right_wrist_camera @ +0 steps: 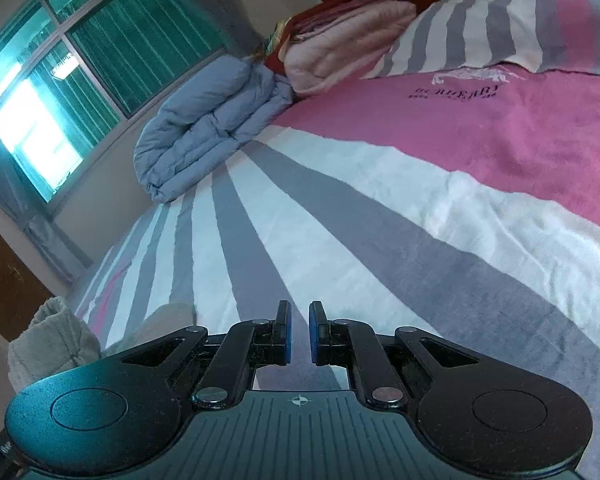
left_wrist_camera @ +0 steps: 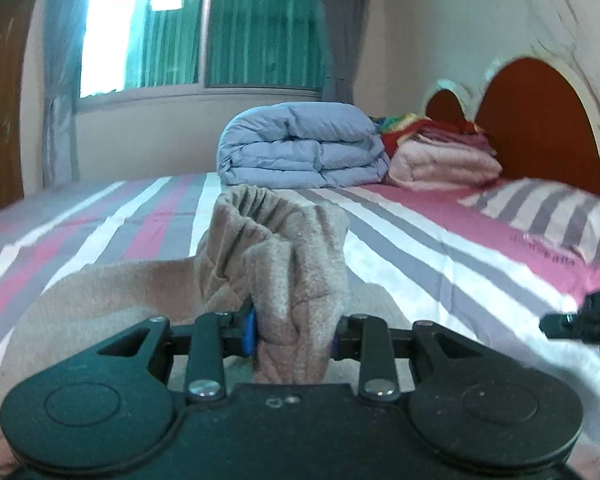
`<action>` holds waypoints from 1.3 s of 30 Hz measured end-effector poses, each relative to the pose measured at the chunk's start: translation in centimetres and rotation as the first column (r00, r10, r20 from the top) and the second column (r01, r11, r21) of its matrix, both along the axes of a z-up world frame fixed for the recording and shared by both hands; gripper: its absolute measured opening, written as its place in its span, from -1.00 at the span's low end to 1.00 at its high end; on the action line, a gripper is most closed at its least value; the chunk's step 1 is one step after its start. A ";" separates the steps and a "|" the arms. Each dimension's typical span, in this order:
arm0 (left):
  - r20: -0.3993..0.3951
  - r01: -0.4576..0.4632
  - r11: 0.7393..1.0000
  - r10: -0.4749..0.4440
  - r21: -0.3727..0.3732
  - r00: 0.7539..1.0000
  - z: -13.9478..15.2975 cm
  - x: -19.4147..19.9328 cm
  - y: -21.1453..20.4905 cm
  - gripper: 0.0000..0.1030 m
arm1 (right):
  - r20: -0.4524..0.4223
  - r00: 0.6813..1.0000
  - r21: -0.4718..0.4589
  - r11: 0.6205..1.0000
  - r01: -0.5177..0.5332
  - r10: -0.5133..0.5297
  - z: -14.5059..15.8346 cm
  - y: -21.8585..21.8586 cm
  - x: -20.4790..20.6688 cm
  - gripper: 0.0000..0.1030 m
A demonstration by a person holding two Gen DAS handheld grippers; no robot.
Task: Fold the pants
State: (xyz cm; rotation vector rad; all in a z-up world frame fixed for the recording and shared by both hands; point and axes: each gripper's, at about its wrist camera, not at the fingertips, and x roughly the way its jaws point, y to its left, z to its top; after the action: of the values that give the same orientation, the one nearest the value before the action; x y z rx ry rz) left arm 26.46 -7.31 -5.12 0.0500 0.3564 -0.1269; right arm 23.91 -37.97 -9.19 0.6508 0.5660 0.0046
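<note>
Left wrist: left gripper (left_wrist_camera: 294, 330) clamps bunched beige pants (left_wrist_camera: 276, 248), lifted off bed (left_wrist_camera: 440, 248) (likely for folding over) | right gripper (right_wrist_camera: 300, 332) empty, narrow gap, hovering right.

From my left wrist view, the bunched pants (left_wrist_camera: 284, 264) cover most of both pads of the left tongs (left_wrist_camera: 294, 330), so I can't see where the pads meet the cloth. The garment's lower part runs out under the tong body and off the bottom left edge. At the right edge, a dark blurred object (left_wrist_camera: 588, 316) is cut off; I can't identify it. In my right wrist view, the pants (right_wrist_camera: 56, 340) are a partly hidden lump at the left edge. The lettering (right_wrist_camera: 454, 92) on the bed sheet (right_wrist_camera: 380, 220) is too blurred to read reliably.
</note>
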 end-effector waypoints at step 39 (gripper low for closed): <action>-0.109 -0.330 0.922 0.314 -0.201 0.943 -1.2 -8.1 22.0 0.61 | 0.057 0.894 0.083 0.891 -0.447 0.444 1.2 10.7 1.4 0.39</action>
State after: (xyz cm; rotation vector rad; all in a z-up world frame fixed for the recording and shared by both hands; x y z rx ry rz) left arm 18.36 14.66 -6.35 -0.2302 0.4188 0.1608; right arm 25.33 -27.23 -7.97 0.5986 0.6732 0.4785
